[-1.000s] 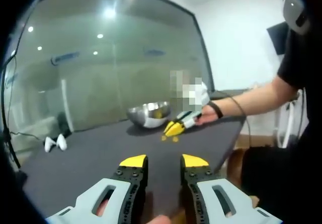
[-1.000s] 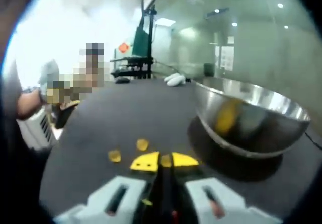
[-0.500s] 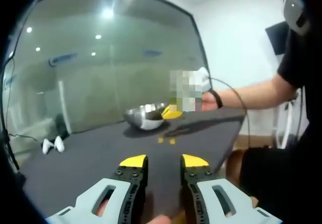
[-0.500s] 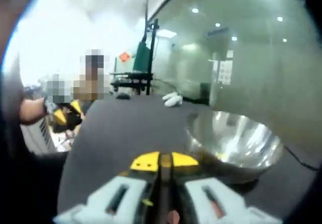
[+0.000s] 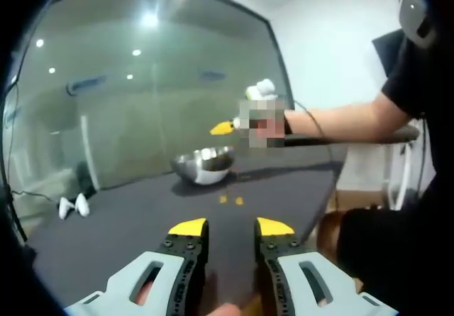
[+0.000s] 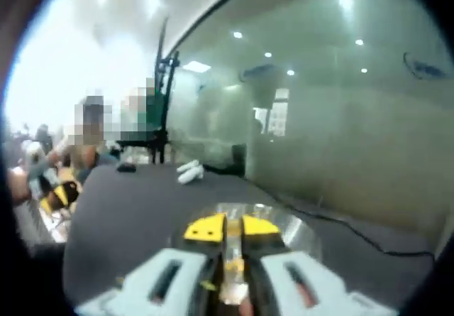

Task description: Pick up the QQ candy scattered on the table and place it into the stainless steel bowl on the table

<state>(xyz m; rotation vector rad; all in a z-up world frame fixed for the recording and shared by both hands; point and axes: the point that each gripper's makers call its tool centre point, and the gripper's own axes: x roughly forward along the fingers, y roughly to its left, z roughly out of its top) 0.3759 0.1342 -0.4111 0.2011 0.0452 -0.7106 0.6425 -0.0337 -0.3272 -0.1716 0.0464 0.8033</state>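
Note:
In the left gripper view my left gripper (image 5: 230, 227) stands open over the dark table (image 5: 128, 224), nothing between its yellow tips. Two yellow QQ candies (image 5: 230, 200) lie on the table ahead of it. Beyond them is the stainless steel bowl (image 5: 203, 165). A person's hand holds my right gripper (image 5: 225, 127) in the air just above the bowl. In the right gripper view my right gripper (image 6: 233, 227) is shut on a small yellow QQ candy (image 6: 234, 263), with the bowl's rim (image 6: 298, 229) right below the jaws.
A glass wall (image 5: 142, 96) runs along the table's far side. Two small white objects (image 5: 73, 204) lie at the far left of the table and show again in the right gripper view (image 6: 189, 172). The person's arm (image 5: 340, 121) reaches in from the right.
My right gripper has risen from the table beside the loose candies, carrying one candy, and now hangs over the bowl. My left gripper has stayed put and open.

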